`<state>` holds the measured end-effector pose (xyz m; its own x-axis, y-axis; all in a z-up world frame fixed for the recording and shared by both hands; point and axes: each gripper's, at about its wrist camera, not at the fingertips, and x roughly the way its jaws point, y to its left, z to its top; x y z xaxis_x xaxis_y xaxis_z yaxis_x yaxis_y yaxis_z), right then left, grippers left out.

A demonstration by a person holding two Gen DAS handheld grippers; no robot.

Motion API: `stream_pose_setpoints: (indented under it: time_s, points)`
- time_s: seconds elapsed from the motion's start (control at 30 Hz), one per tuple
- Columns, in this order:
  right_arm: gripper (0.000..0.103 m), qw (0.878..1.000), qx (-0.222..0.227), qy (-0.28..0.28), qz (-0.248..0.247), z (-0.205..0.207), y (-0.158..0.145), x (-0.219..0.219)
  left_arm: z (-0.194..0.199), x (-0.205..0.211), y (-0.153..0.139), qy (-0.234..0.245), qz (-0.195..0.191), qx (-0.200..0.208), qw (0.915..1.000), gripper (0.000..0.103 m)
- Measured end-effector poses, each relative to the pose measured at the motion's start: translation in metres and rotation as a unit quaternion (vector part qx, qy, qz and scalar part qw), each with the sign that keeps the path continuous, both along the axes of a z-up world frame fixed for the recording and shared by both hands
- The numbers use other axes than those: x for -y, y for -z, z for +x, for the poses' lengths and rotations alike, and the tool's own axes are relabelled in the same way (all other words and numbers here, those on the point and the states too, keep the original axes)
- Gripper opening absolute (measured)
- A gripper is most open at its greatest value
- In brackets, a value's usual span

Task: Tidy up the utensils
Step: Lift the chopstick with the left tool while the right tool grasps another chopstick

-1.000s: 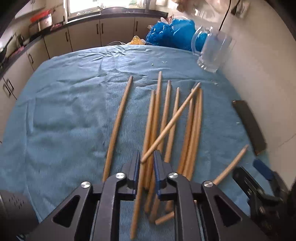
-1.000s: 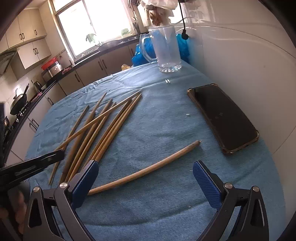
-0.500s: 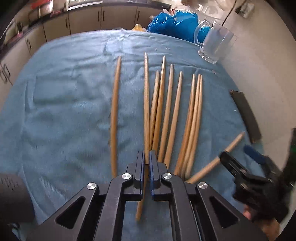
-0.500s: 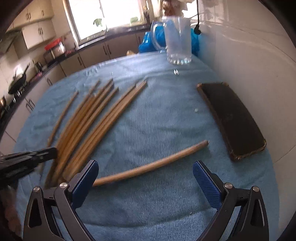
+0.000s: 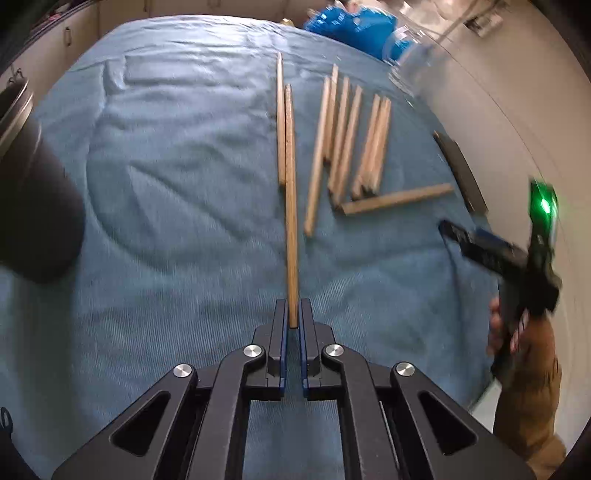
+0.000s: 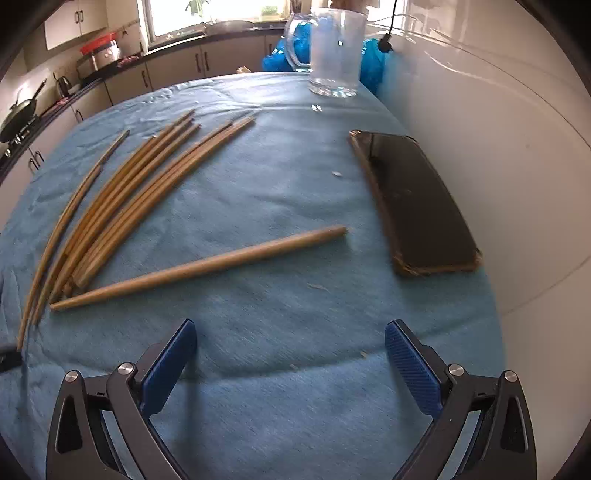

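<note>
My left gripper (image 5: 291,314) is shut on the near end of one wooden chopstick (image 5: 291,206), which points away from me over the blue cloth. A second chopstick (image 5: 280,118) lies just left of it on the cloth. Several more chopsticks (image 5: 351,140) lie side by side to the right, and one chopstick (image 5: 399,199) lies crosswise at their near ends. In the right wrist view my right gripper (image 6: 288,336) hangs open, with nothing between its blue pads, just short of that crosswise chopstick (image 6: 199,266). The bundle (image 6: 140,199) lies to its left.
A black phone (image 6: 413,199) lies by the white wall on the right. A glass mug (image 6: 336,51) and a blue bag (image 5: 351,26) stand at the far edge. A dark round container (image 5: 33,203) is close on the left. A hand (image 5: 524,354) holds the right gripper (image 5: 476,240).
My left gripper closed on one chopstick from the pile, then carried it leftward, so the pile now lies to its right. The right gripper stayed open and rolled a little.
</note>
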<state>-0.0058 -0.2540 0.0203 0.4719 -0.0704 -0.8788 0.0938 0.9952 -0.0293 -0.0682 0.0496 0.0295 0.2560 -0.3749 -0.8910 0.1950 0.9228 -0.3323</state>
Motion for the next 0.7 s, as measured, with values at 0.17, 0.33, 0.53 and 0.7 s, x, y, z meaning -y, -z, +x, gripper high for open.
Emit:
stream_pose_setpoints:
  time_s: [0.17, 0.33, 0.53, 0.7]
  points:
    - [0.103, 1.000, 0.013, -0.007, 0.007, -0.007, -0.011, -0.004, -0.025, 0.004, -0.019, 0.046, 0.006, 0.039, 0.9982, 0.005]
    - [0.103, 0.999, 0.015, -0.022, 0.042, -0.006, -0.013, -0.021, -0.051, 0.010, -0.017, 0.096, 0.011, 0.025, 0.9950, 0.006]
    - [0.102, 0.997, 0.018, -0.001, 0.069, -0.006, -0.016, -0.015, -0.070, 0.001, -0.014, 0.114, 0.061, 0.031, 0.9911, 0.018]
    - [0.095, 0.998, 0.055, -0.028, 0.024, 0.002, -0.034, -0.025, -0.060, 0.006, -0.028, 0.103, 0.050, 0.068, 0.9911, 0.031]
